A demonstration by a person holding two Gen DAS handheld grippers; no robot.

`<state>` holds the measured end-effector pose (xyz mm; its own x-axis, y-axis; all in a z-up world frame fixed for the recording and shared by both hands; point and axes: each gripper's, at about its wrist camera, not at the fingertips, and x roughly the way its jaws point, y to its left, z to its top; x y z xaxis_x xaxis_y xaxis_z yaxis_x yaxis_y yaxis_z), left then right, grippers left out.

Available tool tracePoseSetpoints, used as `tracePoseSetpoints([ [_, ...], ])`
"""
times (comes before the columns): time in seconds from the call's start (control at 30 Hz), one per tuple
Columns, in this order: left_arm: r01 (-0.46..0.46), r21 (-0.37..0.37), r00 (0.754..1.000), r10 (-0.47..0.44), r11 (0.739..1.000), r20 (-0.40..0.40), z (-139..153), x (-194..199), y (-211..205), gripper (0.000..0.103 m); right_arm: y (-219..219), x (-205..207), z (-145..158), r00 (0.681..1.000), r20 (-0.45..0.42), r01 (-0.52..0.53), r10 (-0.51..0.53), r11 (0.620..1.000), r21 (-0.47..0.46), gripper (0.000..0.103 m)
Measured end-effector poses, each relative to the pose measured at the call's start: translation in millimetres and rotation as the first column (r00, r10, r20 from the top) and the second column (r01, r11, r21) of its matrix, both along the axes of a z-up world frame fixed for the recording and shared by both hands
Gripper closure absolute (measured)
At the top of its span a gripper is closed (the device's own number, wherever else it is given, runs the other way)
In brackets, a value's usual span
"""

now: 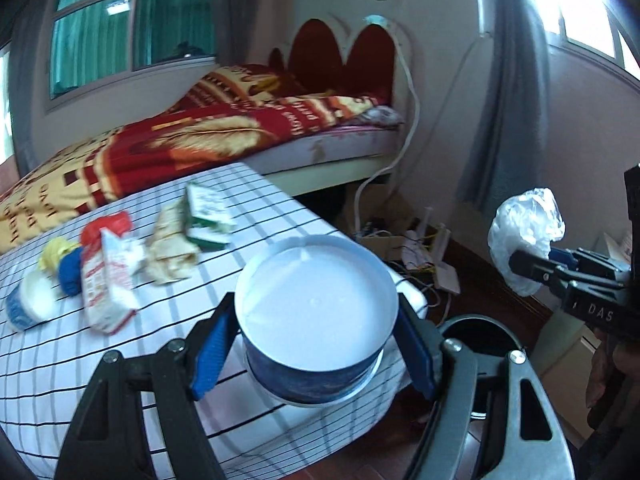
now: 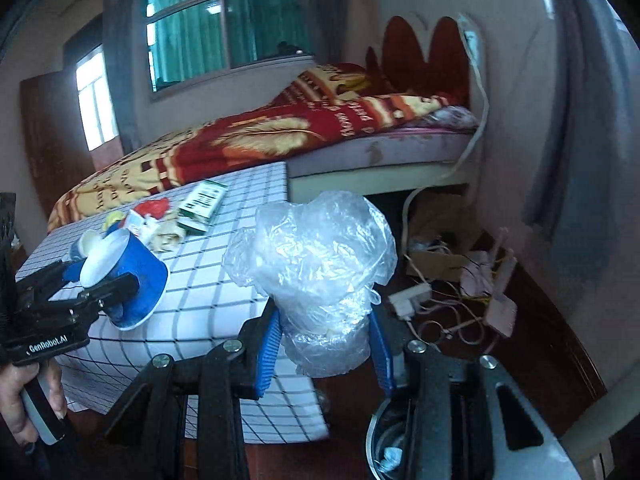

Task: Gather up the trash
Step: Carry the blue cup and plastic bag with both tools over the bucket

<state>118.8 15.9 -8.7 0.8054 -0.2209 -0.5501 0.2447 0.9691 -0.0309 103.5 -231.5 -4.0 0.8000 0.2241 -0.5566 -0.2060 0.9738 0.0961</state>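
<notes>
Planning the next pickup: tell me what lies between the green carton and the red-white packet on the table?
A crumpled beige paper wrapper lies between the green carton and red-white packet, in the left wrist view.

Daylight's the only source here, coming in through the green-curtained window (image 1: pixel 132 28) and a blown-out bright one (image 1: pixel 576 4) on the right. Room itself is pretty dim. Heavy fisheye bend, black corners. Motion blur smears the trash on the checked table (image 1: pixel 48 368); the plastic bag (image 2: pixel 320 264) catches glare.
</notes>
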Motion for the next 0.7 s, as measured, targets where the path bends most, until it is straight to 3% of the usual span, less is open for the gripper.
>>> tracePoseSetpoints([
  [0.7,0.241,0.011,0.970,-0.241,0.970,-0.026,-16,-5,-119,0.028,-109,-38,-31,0.988,-0.060,0.139,-0.142,0.989,-0.048,0.060],
])
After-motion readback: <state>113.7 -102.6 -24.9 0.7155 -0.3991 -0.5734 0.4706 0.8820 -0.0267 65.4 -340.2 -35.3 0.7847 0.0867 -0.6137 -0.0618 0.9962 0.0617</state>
